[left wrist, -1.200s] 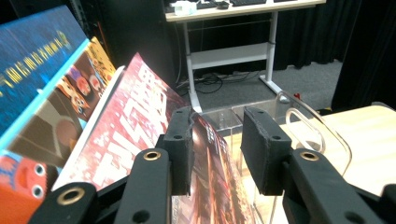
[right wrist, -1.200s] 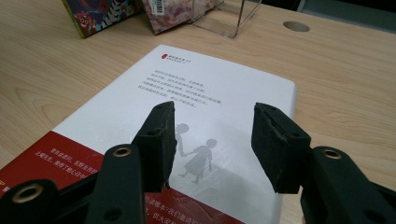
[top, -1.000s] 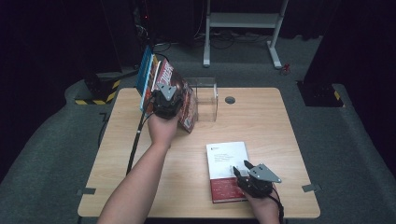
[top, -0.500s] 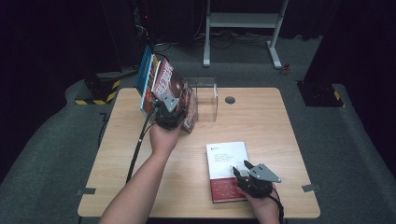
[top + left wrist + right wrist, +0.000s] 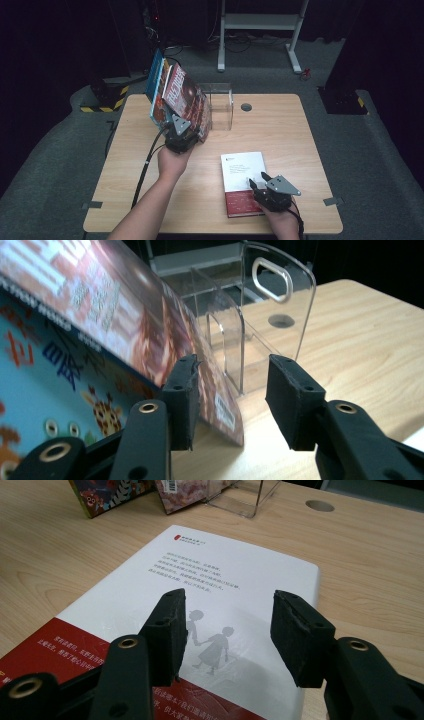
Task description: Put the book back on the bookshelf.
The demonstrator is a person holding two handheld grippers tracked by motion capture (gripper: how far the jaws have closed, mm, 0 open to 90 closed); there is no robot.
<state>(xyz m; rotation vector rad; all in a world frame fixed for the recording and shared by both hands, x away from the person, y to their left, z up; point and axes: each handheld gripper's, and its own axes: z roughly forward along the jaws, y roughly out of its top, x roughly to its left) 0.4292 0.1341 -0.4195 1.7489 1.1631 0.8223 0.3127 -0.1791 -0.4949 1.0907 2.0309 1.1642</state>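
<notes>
Grip likely light, slippery, floppy red-covered paperback book [image 5: 125,305] low at its corner, nine o'clock of clear acrylic holder [image 5: 277,315], left gripper [image 5: 232,377] jaws just opened, straddling it loosely.

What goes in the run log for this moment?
left gripper: open, fingers just widening beside leaning books | right gripper: open over white-and-red book flat on table | clear stand: behind

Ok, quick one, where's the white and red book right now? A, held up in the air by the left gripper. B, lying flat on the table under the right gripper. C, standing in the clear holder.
B: the white and red book lies flat on the table, with the right gripper open above it.
</notes>
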